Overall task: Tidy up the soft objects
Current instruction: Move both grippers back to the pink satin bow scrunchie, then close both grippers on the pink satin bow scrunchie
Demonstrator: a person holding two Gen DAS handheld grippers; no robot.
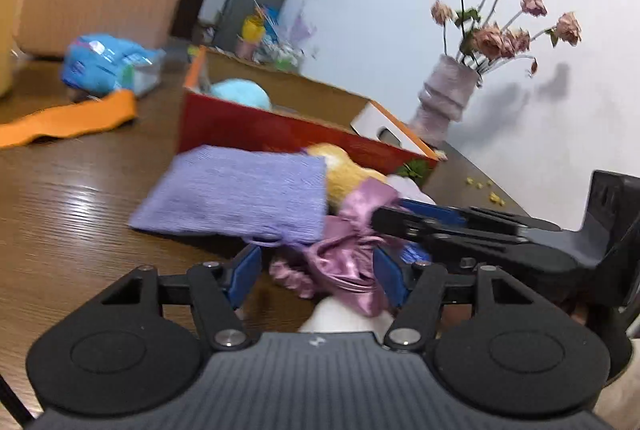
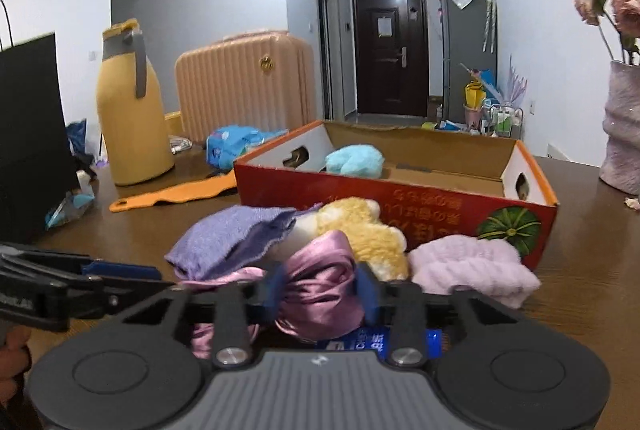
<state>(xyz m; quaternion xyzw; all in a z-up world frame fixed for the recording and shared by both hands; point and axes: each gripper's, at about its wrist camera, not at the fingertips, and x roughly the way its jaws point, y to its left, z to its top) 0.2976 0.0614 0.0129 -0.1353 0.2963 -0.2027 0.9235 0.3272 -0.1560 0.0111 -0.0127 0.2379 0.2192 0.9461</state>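
A pile of soft things lies on the wooden table in front of a red cardboard box [image 2: 400, 202]: a purple knitted cloth [image 2: 228, 238], a yellow plush toy [image 2: 360, 226], a pink satin cloth [image 2: 320, 290] and a light pink fluffy cloth [image 2: 472, 266]. A light blue plush [image 2: 354, 158] lies inside the box. My right gripper [image 2: 322, 292] is shut on the pink satin cloth. My left gripper [image 1: 316, 274] is open around the same satin cloth [image 1: 348, 254], just below the purple cloth [image 1: 236, 194]. The right gripper's fingers [image 1: 424, 220] reach in from the right.
A vase of dried roses [image 1: 448, 94] stands at the table's right. An orange strap [image 2: 176, 196], a blue packet [image 2: 236, 144], a yellow jug [image 2: 132, 114] and a black bag [image 2: 28, 134] are at the left. A pink suitcase [image 2: 244, 86] stands behind.
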